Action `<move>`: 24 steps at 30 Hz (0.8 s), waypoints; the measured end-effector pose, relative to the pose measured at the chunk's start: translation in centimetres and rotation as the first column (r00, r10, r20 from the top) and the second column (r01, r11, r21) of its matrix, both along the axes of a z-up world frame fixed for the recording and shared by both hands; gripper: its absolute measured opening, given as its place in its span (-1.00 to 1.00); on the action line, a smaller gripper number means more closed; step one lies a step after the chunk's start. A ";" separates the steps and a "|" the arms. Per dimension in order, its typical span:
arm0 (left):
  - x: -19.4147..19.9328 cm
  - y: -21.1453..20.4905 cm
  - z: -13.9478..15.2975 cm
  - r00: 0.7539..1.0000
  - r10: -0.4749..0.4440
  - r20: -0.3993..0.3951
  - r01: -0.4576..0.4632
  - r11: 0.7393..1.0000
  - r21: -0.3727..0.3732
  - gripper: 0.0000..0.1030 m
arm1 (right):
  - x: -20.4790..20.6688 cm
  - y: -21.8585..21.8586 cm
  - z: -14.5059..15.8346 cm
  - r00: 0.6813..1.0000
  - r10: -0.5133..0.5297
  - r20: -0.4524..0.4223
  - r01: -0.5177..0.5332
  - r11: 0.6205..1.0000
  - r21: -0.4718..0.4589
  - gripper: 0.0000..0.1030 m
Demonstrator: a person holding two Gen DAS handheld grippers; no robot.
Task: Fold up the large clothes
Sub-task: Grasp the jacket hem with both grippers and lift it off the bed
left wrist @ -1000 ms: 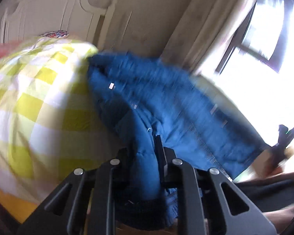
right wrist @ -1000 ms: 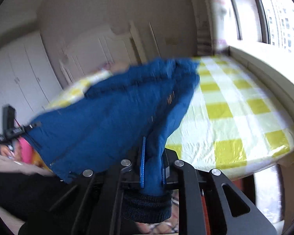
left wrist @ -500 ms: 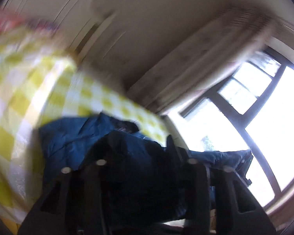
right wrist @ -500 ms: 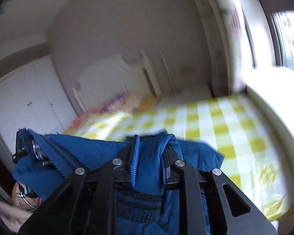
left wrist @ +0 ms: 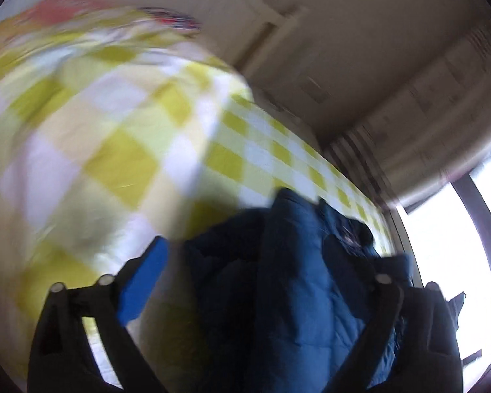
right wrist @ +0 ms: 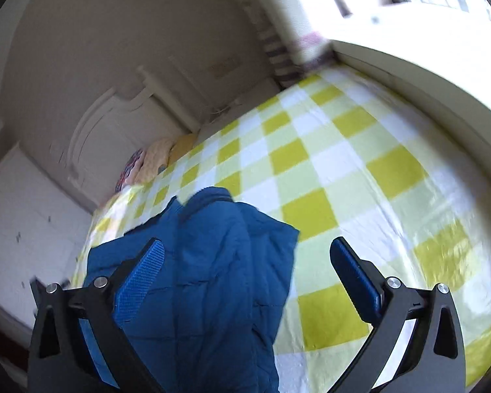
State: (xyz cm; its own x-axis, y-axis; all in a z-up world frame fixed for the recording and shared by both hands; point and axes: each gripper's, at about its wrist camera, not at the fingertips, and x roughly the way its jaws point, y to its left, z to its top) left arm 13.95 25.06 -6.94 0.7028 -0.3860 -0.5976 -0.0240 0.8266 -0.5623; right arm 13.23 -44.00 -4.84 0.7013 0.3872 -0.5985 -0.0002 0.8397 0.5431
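Observation:
A blue padded jacket (right wrist: 206,278) lies bunched on the yellow-and-white checked bed cover (right wrist: 343,163). My right gripper (right wrist: 245,271) is open, jaws wide apart, and the jacket lies between and below its blue pads. In the blurred left wrist view the jacket (left wrist: 294,278) sits between the spread fingers of my left gripper (left wrist: 262,268), which is open; its left blue pad (left wrist: 144,281) is free of the cloth, and the right finger is hidden by the jacket.
Pillows (right wrist: 154,163) lie at the head of the bed by a white headboard (right wrist: 108,124). A window ledge (right wrist: 425,75) runs along the bed's far side, with curtains (left wrist: 425,114) and a bright window (left wrist: 458,245). A white wardrobe (right wrist: 23,222) stands left.
Both grippers were shut on the jacket and holding it up; now both have opened and the jacket has dropped onto the bed cover. The left view has swung and is blurred.

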 end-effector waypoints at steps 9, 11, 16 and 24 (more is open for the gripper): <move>6.5 -8.2 -2.5 0.957 -0.252 -0.141 0.273 0.949 0.158 0.73 | 4.8 8.8 -2.6 0.970 0.206 -0.128 -0.240 0.891 -0.385 0.73; 6.6 -8.9 -2.9 0.952 -0.277 -0.133 0.299 0.936 0.187 -0.24 | 5.0 9.8 -2.8 0.966 0.236 -0.107 -0.259 0.871 -0.418 -0.14; 1.7 -9.5 1.0 0.962 -0.260 0.088 0.219 0.920 0.326 -0.90 | -0.4 12.6 1.4 0.968 0.233 0.097 -0.135 0.804 -0.579 -0.69; 1.3 -8.3 7.0 0.964 -0.221 0.148 0.182 0.954 0.240 -0.90 | 0.8 11.1 7.8 0.974 0.146 0.176 -0.037 0.862 -0.505 -0.72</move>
